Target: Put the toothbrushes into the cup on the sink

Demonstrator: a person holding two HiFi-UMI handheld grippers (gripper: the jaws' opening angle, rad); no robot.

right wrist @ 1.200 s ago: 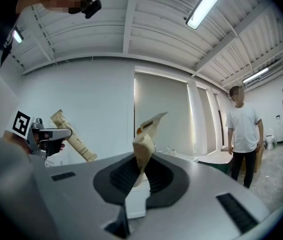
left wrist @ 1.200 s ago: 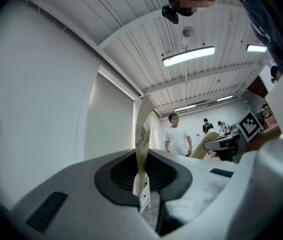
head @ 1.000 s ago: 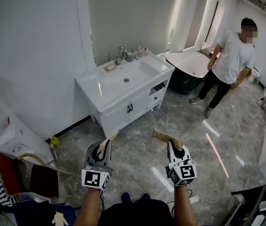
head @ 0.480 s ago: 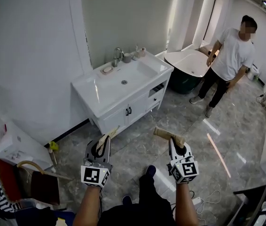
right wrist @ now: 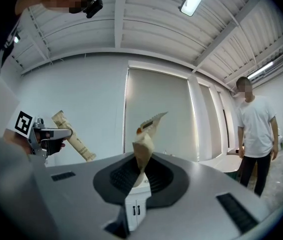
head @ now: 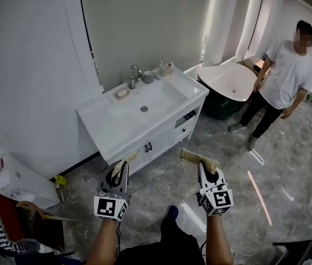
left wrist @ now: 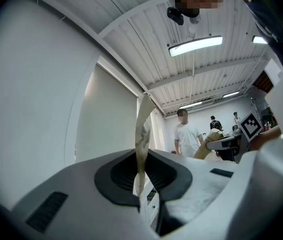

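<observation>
Currently holding one paper-wrapped toothbrush per gripper, both up in the air over the grey marble floor (head: 161, 175) and well short of the sink. Left gripper (head: 122, 169): clamped shut on the left toothbrush (head: 124, 160), pinching low on the tan wrapper, the rest poking up and forward past the jaw tips. Shows edge-on in the left gripper view, as a thin strip rising from between the closed jaws. Right gripper (head: 207, 173): likewise closed tight on the right toothbrush (head: 197, 158), wrapper lying crosswise and pointing left toward the other gripper. Looks crumpled at the pinch point in the right gripper view, with a serrated top edge and a small orange mark. Grippers roughly level with each other, apart, not touching. Further ahead in the head view: white sink cabinet (head: 194, 88) against the wall, faucet (head: 134, 75) at the back edge, grey cup (head: 148, 77) just right of the faucet, small bottles (head: 165, 69) beyond the cup, soap dish (head: 122, 93) just left-front of the faucet. Cup too small to tell what is in it. White bathtub (head: 227, 79) to the right of the cabinet, and a person in a white shirt (head: 288, 70) standing beside it.
</observation>
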